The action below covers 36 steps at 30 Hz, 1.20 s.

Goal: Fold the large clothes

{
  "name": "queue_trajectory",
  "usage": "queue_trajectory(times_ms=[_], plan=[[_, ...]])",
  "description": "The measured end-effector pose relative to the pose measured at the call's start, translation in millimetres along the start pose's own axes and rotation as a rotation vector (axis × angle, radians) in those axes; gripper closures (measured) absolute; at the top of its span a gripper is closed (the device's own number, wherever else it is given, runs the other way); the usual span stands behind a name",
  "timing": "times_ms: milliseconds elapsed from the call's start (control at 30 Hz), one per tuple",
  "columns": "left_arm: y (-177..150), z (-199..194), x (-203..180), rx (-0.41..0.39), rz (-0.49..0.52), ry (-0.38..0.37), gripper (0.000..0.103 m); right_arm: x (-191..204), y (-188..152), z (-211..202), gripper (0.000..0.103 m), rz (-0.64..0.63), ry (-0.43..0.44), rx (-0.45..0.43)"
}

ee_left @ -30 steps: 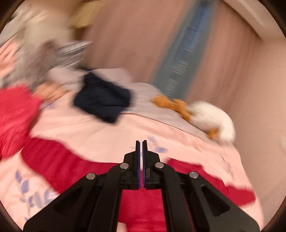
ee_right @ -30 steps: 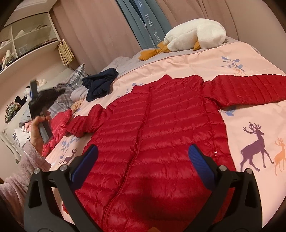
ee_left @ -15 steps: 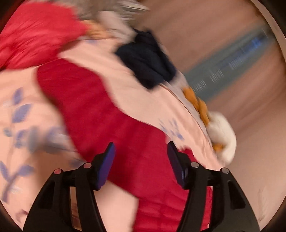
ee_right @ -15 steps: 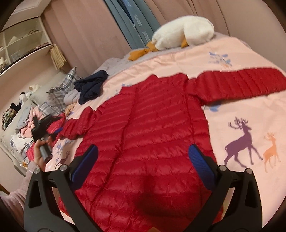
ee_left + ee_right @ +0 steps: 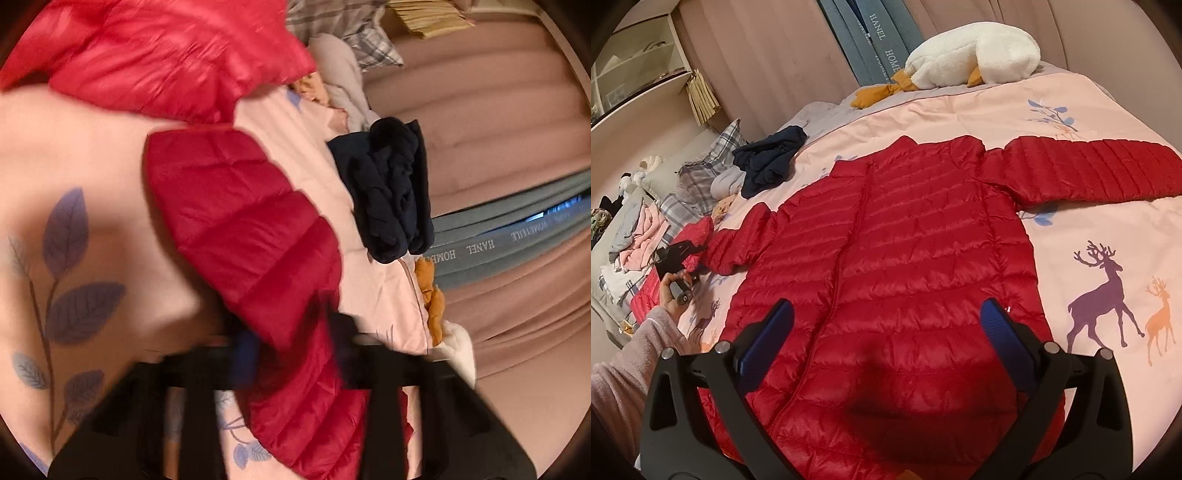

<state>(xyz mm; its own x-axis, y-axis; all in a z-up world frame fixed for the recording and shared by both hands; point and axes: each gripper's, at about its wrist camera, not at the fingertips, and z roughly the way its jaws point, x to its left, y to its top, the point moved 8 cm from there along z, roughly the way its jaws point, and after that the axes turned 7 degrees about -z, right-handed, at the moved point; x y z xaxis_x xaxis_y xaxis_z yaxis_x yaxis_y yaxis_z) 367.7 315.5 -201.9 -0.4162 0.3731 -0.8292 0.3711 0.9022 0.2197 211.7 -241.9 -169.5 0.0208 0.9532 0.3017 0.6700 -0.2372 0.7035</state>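
The right gripper [image 5: 884,341] hangs with its blue-padded jaws spread wide above the hem of a red quilted jacket [image 5: 905,266], touching nothing. The jacket lies front-up and flat on a pink bedspread [image 5: 1100,236] printed with deer and leaf sprigs, one sleeve stretched out straight toward the right edge of the bed. At the opposite sleeve [image 5: 243,229], the left gripper [image 5: 295,343] has just been closing, with the red sleeve lying between its fingers; the view there is smeared by motion, so the pads appear to be pinching the fabric, though that is not certain. From the right wrist camera, a hand [image 5: 674,295] in a pale fleecy sleeve holds that gripper at the bed's left edge. Just beyond the cuff sits a second, crumpled red garment [image 5: 166,59]. Farther up the bed lie a bundled navy garment [image 5: 768,162] and plaid pillows [image 5: 701,173], then a white plush goose [image 5: 975,59] against the pink curtain [image 5: 768,55].
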Motion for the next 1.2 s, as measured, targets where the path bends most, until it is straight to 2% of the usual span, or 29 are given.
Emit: queue_trajectory(times_ms=[133, 167, 267, 300, 367, 433, 467, 500, 567, 600, 633, 667, 733, 767, 900, 1033, 1067, 1200], plan=[[0, -20, -41, -0.066, 0.183, 0.043, 0.095, -4, -3, -2, 0.002, 0.015, 0.007, 0.001], [-8, -27, -62, -0.080, 0.261, 0.053, 0.095, -5, -4, -3, 0.002, 0.021, 0.010, -0.001], [-55, -39, -131, -0.079, 0.512, 0.020, 0.095, -5, -6, -6, 0.002, 0.031, 0.016, -0.007], [-76, -43, -152, -0.073, 0.599, 0.014, 0.095, -6, -7, -8, 0.002, 0.033, 0.015, -0.008], [-141, -48, -195, -0.035, 0.812, -0.018, 0.095, -6, -8, -11, 0.002, 0.036, 0.017, -0.011], [-196, -48, -215, -0.003, 0.961, -0.031, 0.095, -9, -9, -15, 0.002, 0.043, 0.014, -0.014], [-234, -47, -224, 0.039, 1.041, -0.050, 0.095, -11, -10, -17, 0.002, 0.047, 0.012, -0.016], [-270, -45, -228, 0.082, 1.099, -0.066, 0.095, -14, -10, -20, 0.002, 0.052, 0.007, -0.017], [-326, -34, -226, 0.150, 1.182, -0.053, 0.093, -20, -12, -23, 0.002, 0.062, -0.004, -0.018], [-350, -26, -222, 0.183, 1.201, -0.046, 0.086, -26, -13, -24, 0.002, 0.072, -0.010, -0.015], [-373, -17, -216, 0.237, 1.217, -0.039, 0.074, -29, -14, -25, 0.002, 0.080, -0.014, -0.012], [-387, -11, -211, 0.265, 1.221, -0.033, 0.068, -34, -15, -26, 0.002, 0.091, -0.020, -0.009], [-411, 4, -194, 0.334, 1.208, 0.011, 0.028, -45, -17, -28, 0.002, 0.110, -0.034, -0.004], [-414, 6, -189, 0.345, 1.192, 0.023, 0.024, -50, -17, -29, 0.002, 0.119, -0.038, -0.003], [-406, 3, -167, 0.434, 1.057, 0.010, 0.022, -69, -12, -28, 0.002, 0.157, -0.041, 0.003], [-361, -27, -148, 0.468, 0.869, -0.063, 0.017, -75, 8, -15, 0.002, 0.169, 0.001, 0.019], [-340, -35, -139, 0.465, 0.798, -0.080, 0.017, -74, 15, -10, 0.002, 0.169, 0.023, 0.024], [-286, -44, -113, 0.489, 0.570, -0.130, 0.017, -71, 52, 31, 0.002, 0.192, 0.114, 0.061]])
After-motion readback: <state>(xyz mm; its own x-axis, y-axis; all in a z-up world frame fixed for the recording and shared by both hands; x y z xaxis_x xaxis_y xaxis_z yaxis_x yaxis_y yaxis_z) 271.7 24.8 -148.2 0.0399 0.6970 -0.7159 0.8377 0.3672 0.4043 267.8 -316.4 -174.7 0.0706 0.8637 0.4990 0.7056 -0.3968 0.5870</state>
